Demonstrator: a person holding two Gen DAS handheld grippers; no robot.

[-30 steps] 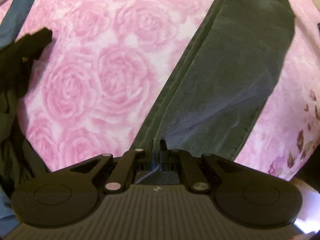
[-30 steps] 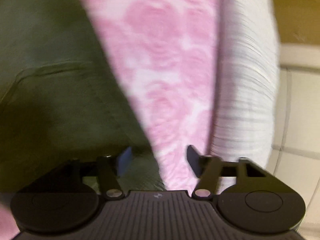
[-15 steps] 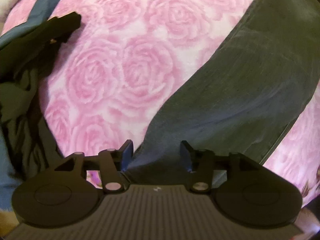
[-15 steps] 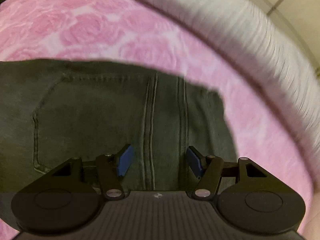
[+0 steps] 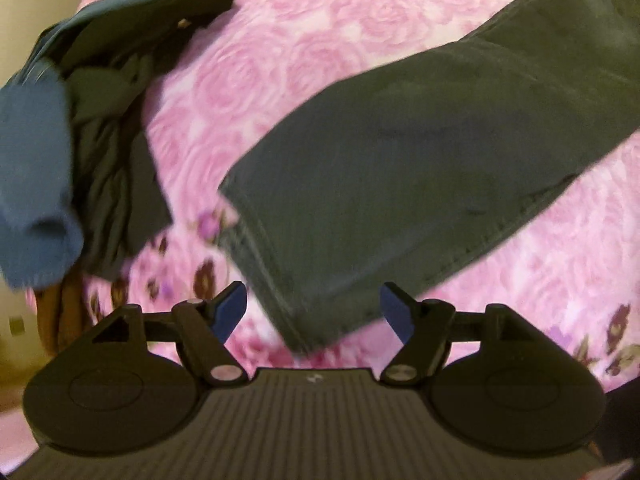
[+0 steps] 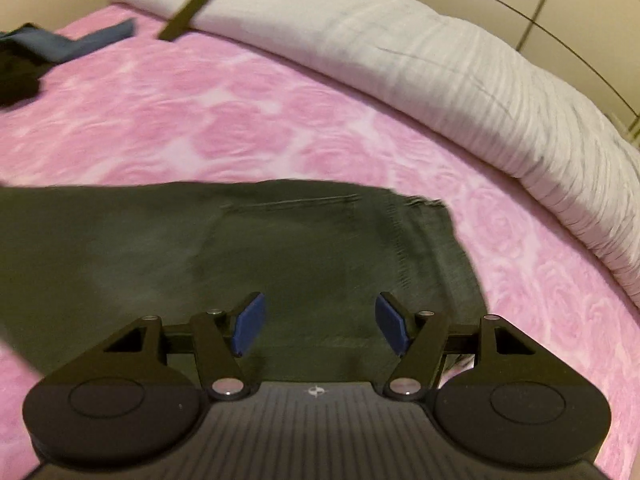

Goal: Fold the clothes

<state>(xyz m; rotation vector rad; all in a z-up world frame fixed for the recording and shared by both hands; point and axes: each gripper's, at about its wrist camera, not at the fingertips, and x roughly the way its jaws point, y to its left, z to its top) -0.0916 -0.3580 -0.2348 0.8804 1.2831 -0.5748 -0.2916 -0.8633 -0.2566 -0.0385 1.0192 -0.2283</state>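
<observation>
lying flat on the bed (image 5: pixel 320 60), the trousers (image 5: pixel 400 152) run out of frame; left gripper (image 5: pixel 312 312) and right gripper (image 6: pixel 316 324) both gape empty.

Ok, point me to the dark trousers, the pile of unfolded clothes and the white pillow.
dark trousers (image 5: pixel 400 168): left wrist view, middle of the flat leg panel.
pile of unfolded clothes (image 5: pixel 108 152): left wrist view, dark garment in the heap at left.
white pillow (image 6: pixel 460 76): right wrist view, its ribbed top surface.

Both wrist cams look down close over the pink rose-print bedspread (image 5: pixel 280 80); shared: dark grey-green denim trousers (image 5: pixel 400 168) (image 6: pixel 240 260).
</observation>
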